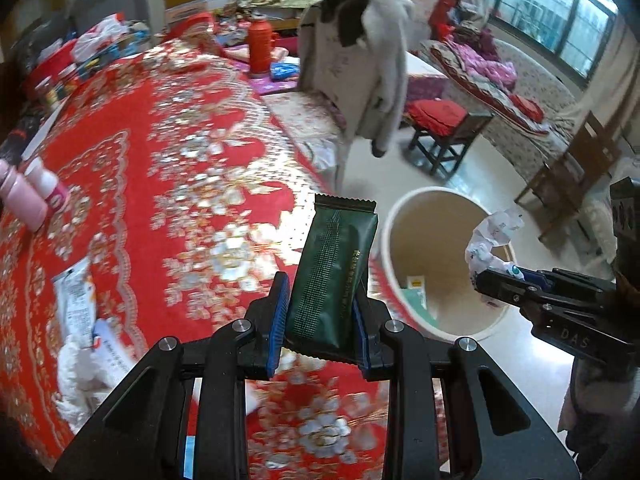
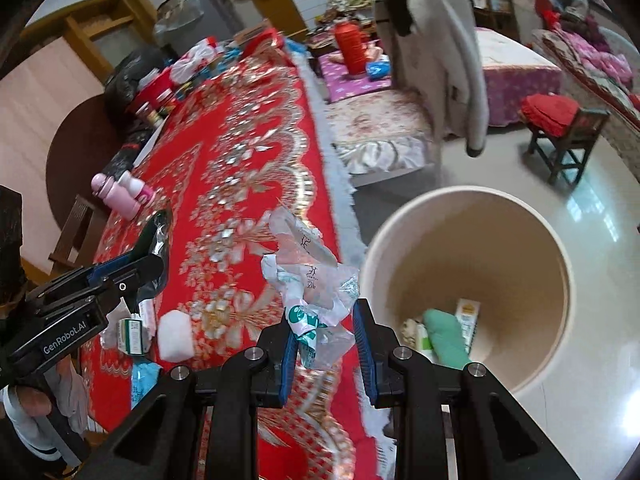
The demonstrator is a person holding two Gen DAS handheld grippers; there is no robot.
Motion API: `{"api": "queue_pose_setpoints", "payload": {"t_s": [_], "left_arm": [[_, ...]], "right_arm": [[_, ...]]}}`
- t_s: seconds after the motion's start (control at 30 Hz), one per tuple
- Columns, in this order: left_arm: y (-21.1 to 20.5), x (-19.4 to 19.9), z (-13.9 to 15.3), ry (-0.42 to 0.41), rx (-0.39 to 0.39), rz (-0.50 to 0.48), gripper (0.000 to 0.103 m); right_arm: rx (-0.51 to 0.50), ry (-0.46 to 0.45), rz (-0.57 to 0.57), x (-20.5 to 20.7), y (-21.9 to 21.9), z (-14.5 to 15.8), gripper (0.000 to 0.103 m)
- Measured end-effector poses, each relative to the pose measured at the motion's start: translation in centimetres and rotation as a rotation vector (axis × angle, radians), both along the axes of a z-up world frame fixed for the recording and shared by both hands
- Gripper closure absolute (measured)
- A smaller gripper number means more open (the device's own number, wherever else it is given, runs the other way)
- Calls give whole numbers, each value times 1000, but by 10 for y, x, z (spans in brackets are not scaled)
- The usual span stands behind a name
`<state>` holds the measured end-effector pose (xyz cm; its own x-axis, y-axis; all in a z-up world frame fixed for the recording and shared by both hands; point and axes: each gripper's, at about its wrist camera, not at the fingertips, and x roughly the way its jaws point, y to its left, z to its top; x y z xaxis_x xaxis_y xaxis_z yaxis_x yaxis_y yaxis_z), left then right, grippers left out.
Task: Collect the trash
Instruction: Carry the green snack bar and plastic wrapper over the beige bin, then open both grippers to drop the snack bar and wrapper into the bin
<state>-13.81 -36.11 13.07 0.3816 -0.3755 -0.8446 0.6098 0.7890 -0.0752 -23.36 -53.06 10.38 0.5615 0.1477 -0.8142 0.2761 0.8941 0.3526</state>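
Note:
My left gripper [image 1: 320, 320] is shut on a dark green snack wrapper [image 1: 332, 276], held upright above the red tablecloth's edge. My right gripper [image 2: 326, 344] is shut on a crumpled clear and white plastic wrapper [image 2: 316, 280]; it also shows in the left wrist view [image 1: 490, 240], held over the bin. The beige round trash bin [image 2: 404, 232] stands on the floor beside the table and holds a green packet [image 2: 444, 336] and a small carton [image 2: 468, 312]. The bin also shows in the left wrist view [image 1: 432, 236].
The table under the red patterned cloth [image 1: 192, 168] carries two pink bottles [image 1: 28, 196], a white tissue wad [image 2: 176, 336], a small green box [image 2: 132, 334], flat wrappers [image 1: 76, 296] and clutter at its far end. A chair with a grey coat [image 1: 360, 60] and a red-cushioned stool [image 1: 444, 128] stand beyond.

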Motion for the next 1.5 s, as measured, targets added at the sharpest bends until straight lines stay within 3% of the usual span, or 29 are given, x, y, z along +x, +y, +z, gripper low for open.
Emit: {"api": "queue_pose_setpoints", "payload": {"t_s": [0.53,1.0,1.3,1.4,1.5], "left_arm": [[-80,-18,-25,56,19,-125,77],[-112,-14,-47,108,25,-134,77],[-119,-8,-58,180,-26,-132,76],[-120,-6,-59,200,-38,-126,73],[-120,-5,-60,216,-48,-123,61]], "right_arm": [[12,46,-142,-35,-59,-17,78],[20,87,-188,-36,-89,-32,78],[17,105,-214,-35,-98,-37,77],[14,111,-216,-35,-99,-38,74],[17,112,-230,-35,-100,-40,58]]}}
